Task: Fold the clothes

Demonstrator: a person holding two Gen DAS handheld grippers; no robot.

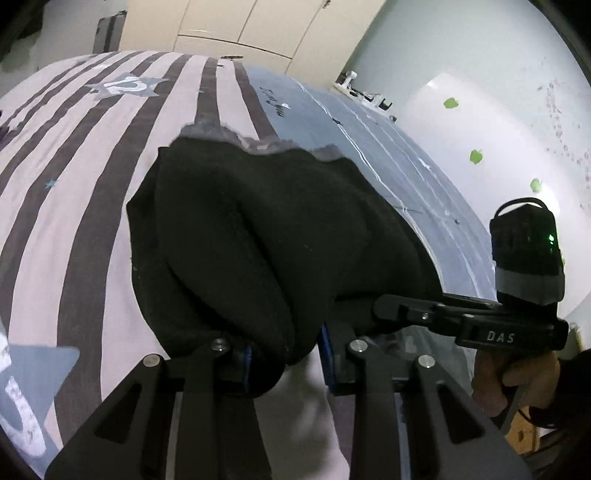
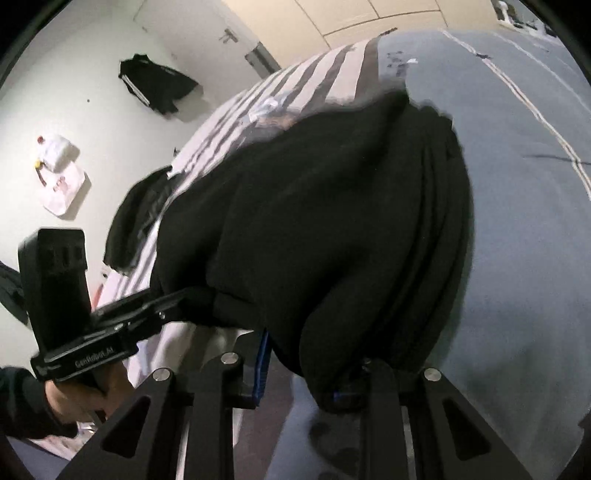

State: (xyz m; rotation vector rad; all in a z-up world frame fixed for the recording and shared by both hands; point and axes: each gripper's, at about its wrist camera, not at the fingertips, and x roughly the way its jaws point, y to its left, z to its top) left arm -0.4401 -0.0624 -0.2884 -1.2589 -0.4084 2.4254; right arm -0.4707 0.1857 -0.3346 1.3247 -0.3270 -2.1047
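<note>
A black garment (image 1: 258, 236) hangs bunched over the striped and grey bed cover (image 1: 92, 155). My left gripper (image 1: 286, 360) is shut on a thick fold of the garment's near edge, cloth filling the gap between its blue pads. The right gripper (image 1: 402, 314) shows at the right of the left wrist view, gripping the same edge. In the right wrist view the black garment (image 2: 325, 221) fills the middle, and my right gripper (image 2: 306, 373) is shut on a bunched fold of it. The left gripper (image 2: 147, 306) appears at the left, clamped on the cloth beside it.
Another dark garment (image 2: 136, 221) hangs over the bed's left edge. A black piece of clothing (image 2: 159, 83) and a white bag (image 2: 59, 173) lie on the pale floor. A person's hand (image 1: 517, 376) grips the right tool. Pale cupboard doors (image 1: 258, 26) stand beyond the bed.
</note>
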